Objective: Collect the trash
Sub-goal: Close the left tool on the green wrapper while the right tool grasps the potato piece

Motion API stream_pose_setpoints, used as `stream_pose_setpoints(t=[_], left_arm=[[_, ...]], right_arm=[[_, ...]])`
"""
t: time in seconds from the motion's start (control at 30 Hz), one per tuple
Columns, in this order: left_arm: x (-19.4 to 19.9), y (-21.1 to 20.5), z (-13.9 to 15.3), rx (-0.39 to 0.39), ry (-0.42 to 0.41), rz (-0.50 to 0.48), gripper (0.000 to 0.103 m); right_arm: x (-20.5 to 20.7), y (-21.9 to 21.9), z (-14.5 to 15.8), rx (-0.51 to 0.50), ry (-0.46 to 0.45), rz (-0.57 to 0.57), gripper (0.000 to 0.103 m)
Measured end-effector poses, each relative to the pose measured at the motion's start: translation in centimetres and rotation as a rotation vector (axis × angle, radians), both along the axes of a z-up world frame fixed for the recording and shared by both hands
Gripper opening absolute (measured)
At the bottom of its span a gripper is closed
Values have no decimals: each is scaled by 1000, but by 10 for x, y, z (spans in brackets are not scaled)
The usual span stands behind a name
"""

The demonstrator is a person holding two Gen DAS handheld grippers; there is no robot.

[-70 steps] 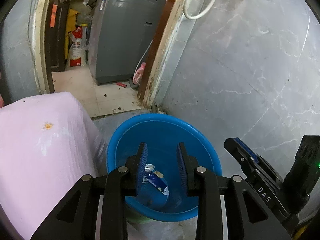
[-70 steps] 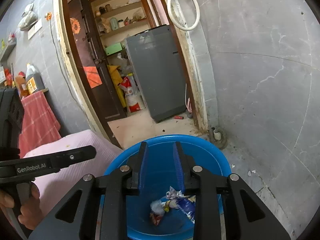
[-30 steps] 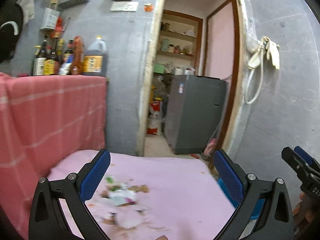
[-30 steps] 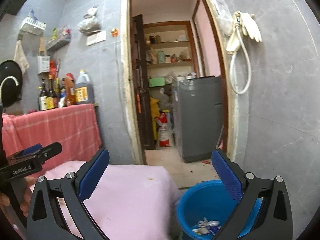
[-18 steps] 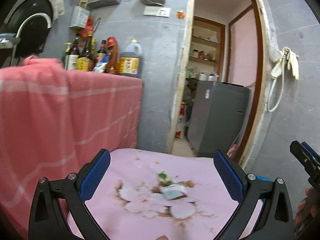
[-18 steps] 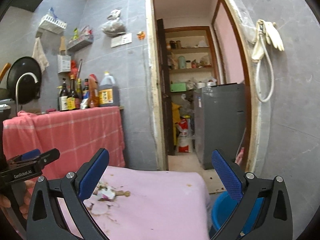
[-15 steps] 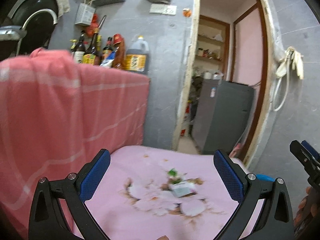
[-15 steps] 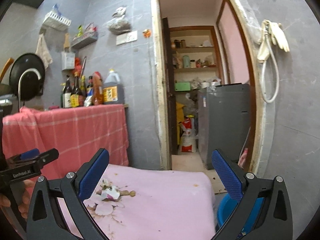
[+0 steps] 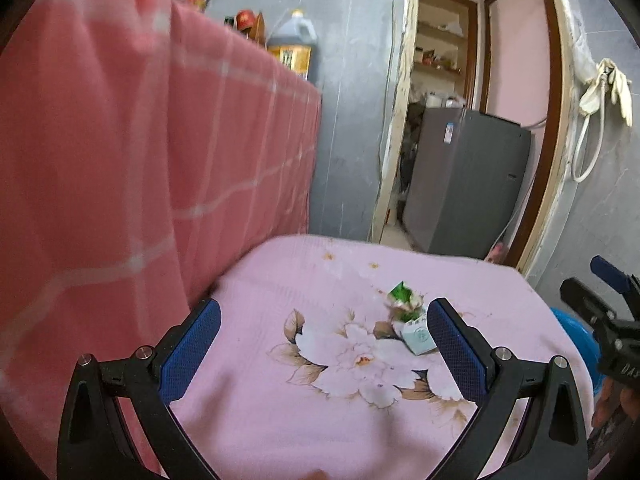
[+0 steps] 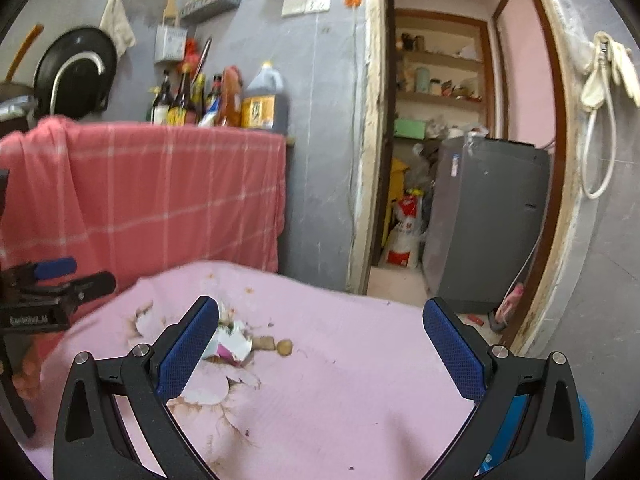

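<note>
Since the earlier frames both grippers have left the blue basin and swung over the pink floral cloth, their fingers opened from nearly closed to wide apart. The left gripper (image 9: pixel 324 346) has its blue-padded fingers (image 9: pixel 188 350) spread with nothing between them; a crumpled wrapper pile (image 9: pixel 410 322) of green and white scraps lies on the cloth just inside the right-hand pad. The right gripper (image 10: pixel 322 346) is likewise spread and empty, and the same trash (image 10: pixel 232 344) sits beside its left-hand pad. The pink floral cloth (image 9: pixel 320 412) covers the table. The blue basin (image 10: pixel 582 420) shows at the lower right edge. A red checked cloth (image 10: pixel 160 192) hangs behind, with bottles (image 10: pixel 224 98) above it.
</note>
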State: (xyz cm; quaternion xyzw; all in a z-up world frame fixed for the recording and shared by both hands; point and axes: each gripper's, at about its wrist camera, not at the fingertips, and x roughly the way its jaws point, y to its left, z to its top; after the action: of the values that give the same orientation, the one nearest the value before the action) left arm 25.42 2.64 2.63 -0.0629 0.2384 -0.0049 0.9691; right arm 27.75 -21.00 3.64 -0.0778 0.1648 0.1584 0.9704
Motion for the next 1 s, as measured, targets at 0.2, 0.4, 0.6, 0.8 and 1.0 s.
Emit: stream_pose_setpoints(t=[0.2,0.4,0.6,0.8,1.0], left_arm=[[22,-4,-14,-23,87,-34,100],[37,-17,-27,-16,164,-102,84],[50,-30,-34,-8,217,-162,76],[74,-38,-29,-45,218,-190,70],[103,-42,-27,-95,257,-207,54]], right_arm=[[39,2,-22,-39,176,18,93],[75,-4,-40,9,367,74,65],[90,-2,-57,16,481,104,52],[100,2,-63,10,539,118,47],[104,-2,-64,31,559,121,41]])
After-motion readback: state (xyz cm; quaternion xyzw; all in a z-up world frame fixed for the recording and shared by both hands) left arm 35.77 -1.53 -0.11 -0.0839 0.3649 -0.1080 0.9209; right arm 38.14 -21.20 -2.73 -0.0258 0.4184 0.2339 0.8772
